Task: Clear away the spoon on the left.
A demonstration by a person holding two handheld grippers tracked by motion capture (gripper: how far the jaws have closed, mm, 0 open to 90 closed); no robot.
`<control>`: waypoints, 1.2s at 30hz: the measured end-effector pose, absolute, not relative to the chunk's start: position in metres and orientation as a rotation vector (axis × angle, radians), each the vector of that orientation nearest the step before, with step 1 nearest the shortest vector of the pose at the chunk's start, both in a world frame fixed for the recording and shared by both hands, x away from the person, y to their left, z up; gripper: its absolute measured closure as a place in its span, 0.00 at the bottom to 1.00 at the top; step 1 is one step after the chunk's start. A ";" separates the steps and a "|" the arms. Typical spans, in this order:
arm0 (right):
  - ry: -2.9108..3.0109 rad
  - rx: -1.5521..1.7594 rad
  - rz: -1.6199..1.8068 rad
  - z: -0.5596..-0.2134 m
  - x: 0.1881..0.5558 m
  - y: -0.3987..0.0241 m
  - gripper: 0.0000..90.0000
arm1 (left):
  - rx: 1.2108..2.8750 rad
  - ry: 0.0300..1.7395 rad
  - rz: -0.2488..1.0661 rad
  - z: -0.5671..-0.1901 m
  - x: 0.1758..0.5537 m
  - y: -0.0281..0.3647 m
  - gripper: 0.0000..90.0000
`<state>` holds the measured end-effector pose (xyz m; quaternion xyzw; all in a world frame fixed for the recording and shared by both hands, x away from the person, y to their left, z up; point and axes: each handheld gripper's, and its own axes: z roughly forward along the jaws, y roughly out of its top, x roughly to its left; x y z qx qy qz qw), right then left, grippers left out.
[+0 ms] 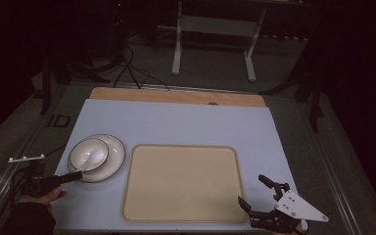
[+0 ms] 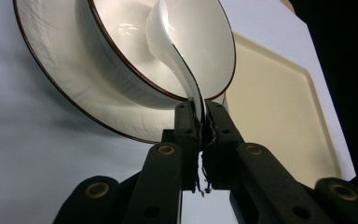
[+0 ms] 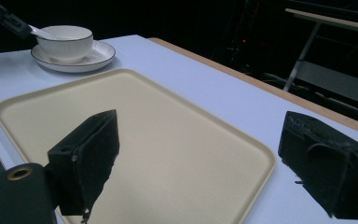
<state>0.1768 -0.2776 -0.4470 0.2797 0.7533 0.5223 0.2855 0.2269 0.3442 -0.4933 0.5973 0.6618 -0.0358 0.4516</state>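
So my left gripper (image 2: 199, 116) has its jaws pinched tight on the very end of the spoon (image 2: 170, 49) handle, and the scoop end sits inside the bowl (image 2: 135, 70), which sits on a saucer (image 1: 115, 161) left of the tray (image 1: 181, 183). Thin slick handle, tiny grip, so I reckon it twists or slips if I lift fast, or it drags the bowl off the saucer. My right gripper (image 3: 196, 163) hangs wide open over the tray's near corner, holding nothing.
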 end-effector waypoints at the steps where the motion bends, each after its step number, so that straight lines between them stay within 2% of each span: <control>1: 2.014 0.748 1.396 -0.447 0.177 -0.278 0.14 | 1.475 1.641 -0.079 -0.493 0.226 0.344 0.95; 16: 2.017 0.764 1.408 -0.447 0.178 -0.279 0.14 | 1.484 1.666 0.003 -0.485 0.217 0.340 0.96; 36: 2.016 0.768 1.417 -0.447 0.178 -0.280 0.14 | 1.508 1.621 0.135 -0.449 0.205 0.329 0.96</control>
